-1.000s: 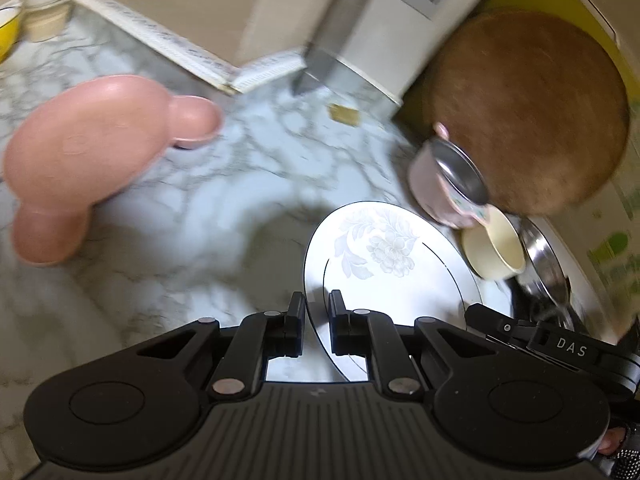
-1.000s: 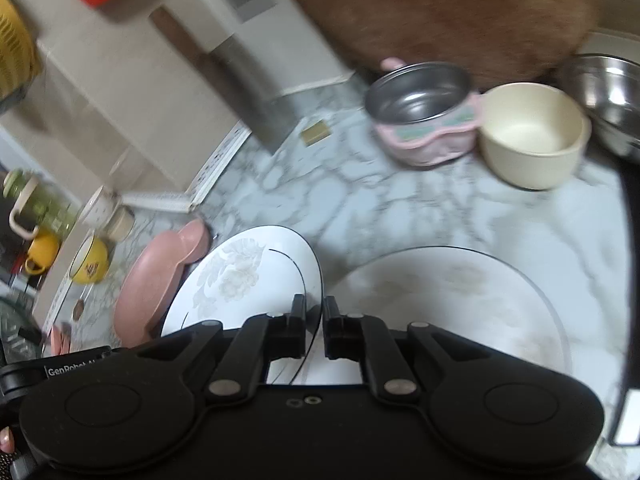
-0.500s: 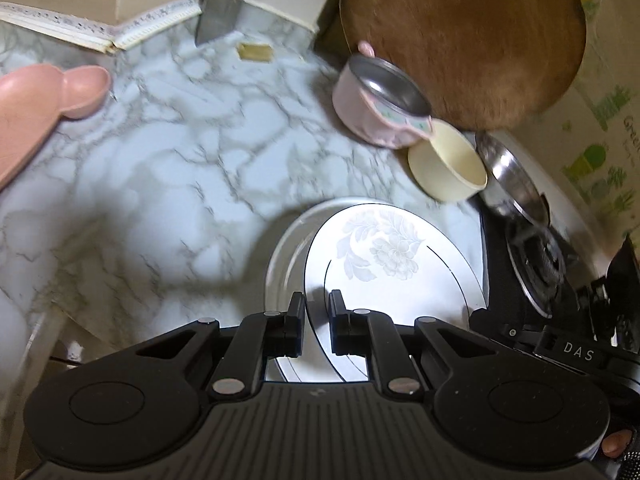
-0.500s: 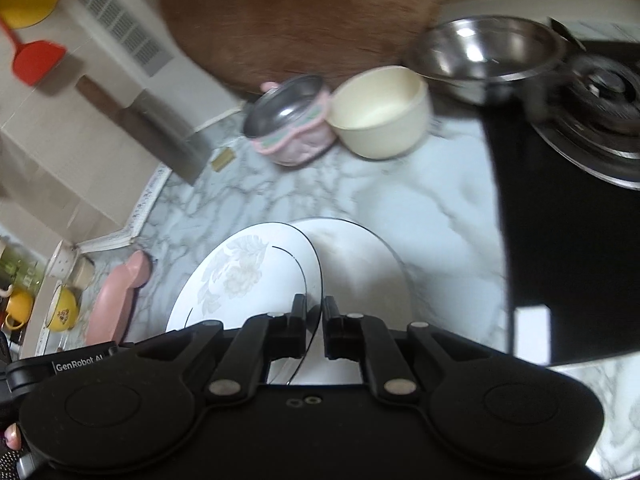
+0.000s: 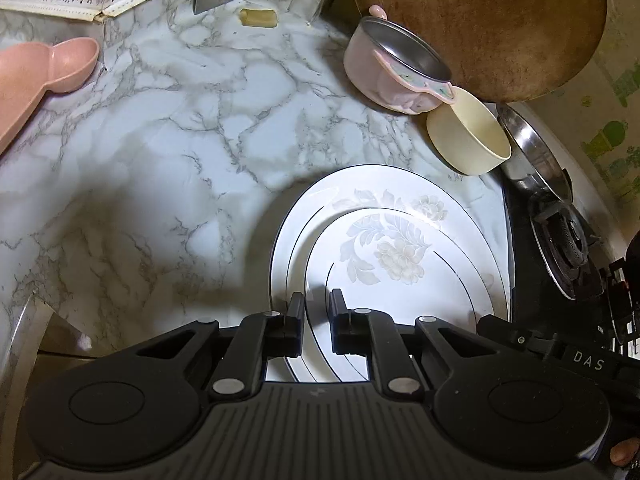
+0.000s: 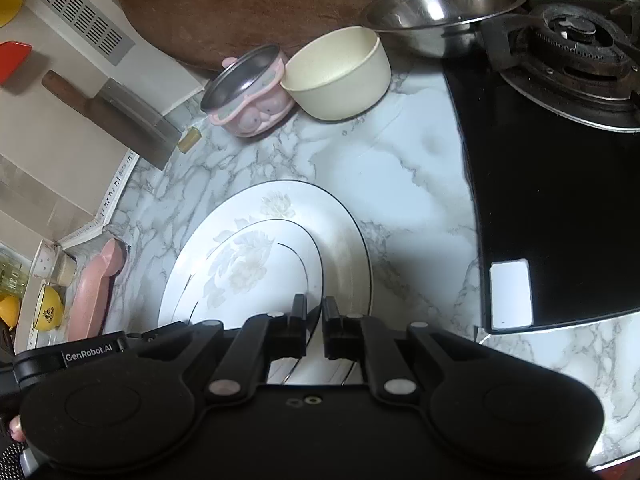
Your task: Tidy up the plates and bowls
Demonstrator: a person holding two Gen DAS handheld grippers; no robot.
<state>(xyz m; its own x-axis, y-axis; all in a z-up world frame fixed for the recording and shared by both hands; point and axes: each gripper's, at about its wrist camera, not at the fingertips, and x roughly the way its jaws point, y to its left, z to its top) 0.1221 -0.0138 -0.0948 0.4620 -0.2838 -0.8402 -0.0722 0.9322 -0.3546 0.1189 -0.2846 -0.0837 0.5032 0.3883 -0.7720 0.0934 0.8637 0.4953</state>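
Observation:
A small white floral plate point(image 5: 396, 264) lies on a larger white floral plate point(image 5: 360, 192) on the marble counter. My left gripper point(image 5: 317, 312) is shut on the small plate's left rim. My right gripper point(image 6: 314, 316) is shut on its right rim point(image 6: 256, 264); the large plate point(image 6: 344, 240) shows beneath. A pink steel-lined bowl point(image 5: 394, 68), a cream bowl point(image 5: 468, 136) and a steel bowl point(image 6: 444, 12) stand at the back. A pink mouse-shaped plate point(image 5: 44, 72) lies at the far left.
A black gas stove point(image 6: 560, 160) borders the plates on the right. A round brown board point(image 5: 480, 16) leans on the back wall. A cleaver point(image 6: 116, 112) stands at the wall. Yellow cups point(image 6: 44, 308) sit far left.
Both grippers carried the small plate to the right and lowered it onto the large plate. The pink mouse plate has slid to the left edge of the view.

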